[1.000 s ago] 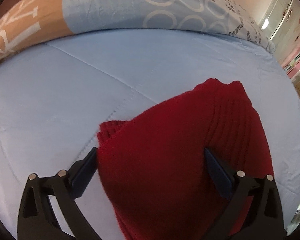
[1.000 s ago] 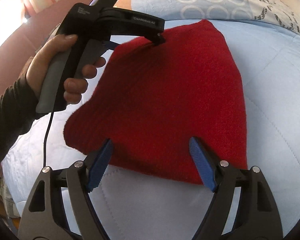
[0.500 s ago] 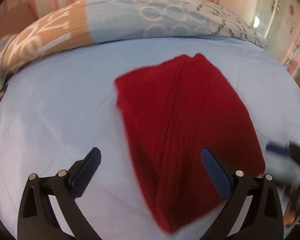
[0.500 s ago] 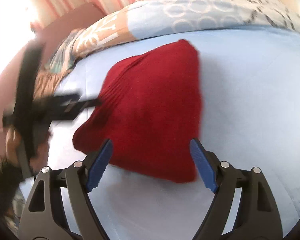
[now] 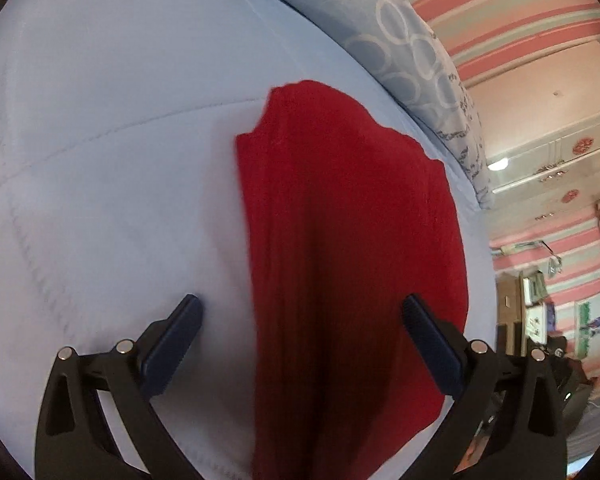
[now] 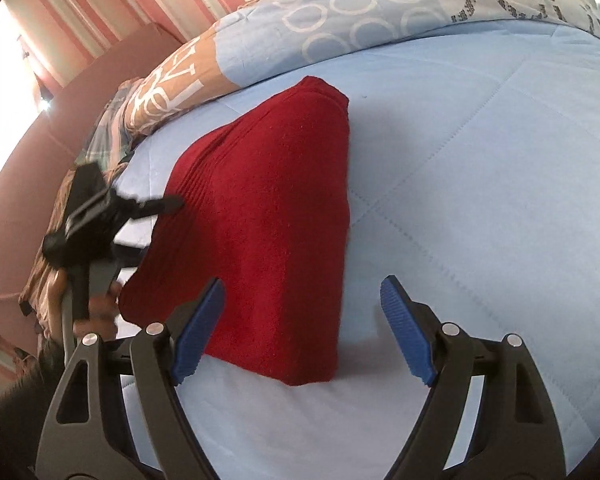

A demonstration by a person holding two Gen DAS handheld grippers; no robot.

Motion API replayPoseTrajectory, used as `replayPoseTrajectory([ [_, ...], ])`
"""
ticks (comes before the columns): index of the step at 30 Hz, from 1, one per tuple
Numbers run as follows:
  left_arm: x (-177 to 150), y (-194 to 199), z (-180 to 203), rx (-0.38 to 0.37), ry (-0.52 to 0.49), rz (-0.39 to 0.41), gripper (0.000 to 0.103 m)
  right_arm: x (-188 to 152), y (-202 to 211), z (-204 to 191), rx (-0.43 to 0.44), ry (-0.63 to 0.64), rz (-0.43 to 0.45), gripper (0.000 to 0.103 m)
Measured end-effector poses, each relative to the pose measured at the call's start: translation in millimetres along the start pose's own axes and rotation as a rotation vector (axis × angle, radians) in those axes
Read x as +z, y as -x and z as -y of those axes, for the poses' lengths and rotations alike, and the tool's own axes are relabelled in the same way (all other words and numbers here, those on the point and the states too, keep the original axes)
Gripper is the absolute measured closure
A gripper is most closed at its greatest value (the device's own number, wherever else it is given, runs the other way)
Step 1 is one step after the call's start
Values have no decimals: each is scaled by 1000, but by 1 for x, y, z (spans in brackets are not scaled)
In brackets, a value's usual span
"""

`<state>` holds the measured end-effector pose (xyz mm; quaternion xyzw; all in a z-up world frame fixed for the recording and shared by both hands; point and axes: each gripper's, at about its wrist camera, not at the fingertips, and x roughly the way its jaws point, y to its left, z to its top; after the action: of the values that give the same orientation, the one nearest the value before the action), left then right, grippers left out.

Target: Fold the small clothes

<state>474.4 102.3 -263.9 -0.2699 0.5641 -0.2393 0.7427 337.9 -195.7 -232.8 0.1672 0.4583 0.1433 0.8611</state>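
A folded dark red knit garment (image 5: 348,248) lies flat on the light blue quilt (image 5: 112,168). It also shows in the right wrist view (image 6: 268,216). My left gripper (image 5: 300,322) is open and empty, hovering over the garment's near end, its right finger above the cloth. My right gripper (image 6: 300,308) is open and empty, at the garment's near right corner. The left gripper also shows in the right wrist view (image 6: 140,216) at the garment's left edge, held by a hand.
A patterned blue and orange duvet (image 6: 308,28) is bunched along the far edge of the bed. Beyond the bed's right side stand a white wardrobe (image 5: 552,160) and cluttered furniture (image 5: 540,308). Striped pink walls surround the room.
The left gripper let go of the garment's edge and drew back to its side. The garment now lies flat and narrower. Both cameras swung and pulled away.
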Motion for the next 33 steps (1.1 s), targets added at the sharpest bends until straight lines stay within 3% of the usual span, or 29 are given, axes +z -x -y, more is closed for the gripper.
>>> replayPoseTrajectory([
  [5,25,-14,7,4,-2,-81,3,-1,-1,2,-11,19,-4,22],
  [9,34,-22,28,0,-59,-89,5,-1,-8,6,6,-2,-24,22],
  [12,37,-33,40,50,-93,-115,5,-3,-9,8,20,-14,-42,22],
  [21,43,-42,35,44,-96,-166,4,-2,-24,24,122,-157,-125,22],
  [25,38,-35,40,75,-110,-157,23,2,-34,14,96,-140,-138,23],
  [26,37,-33,41,86,-114,-152,29,3,-36,11,93,-134,-139,28],
  [27,37,-30,43,99,-121,-145,32,4,-40,7,87,-129,-147,41],
  [31,33,-26,47,127,-130,-117,43,7,-40,1,51,-92,-142,64],
  [33,32,-27,52,137,-133,-103,47,9,-36,-4,41,-53,-136,71],
])
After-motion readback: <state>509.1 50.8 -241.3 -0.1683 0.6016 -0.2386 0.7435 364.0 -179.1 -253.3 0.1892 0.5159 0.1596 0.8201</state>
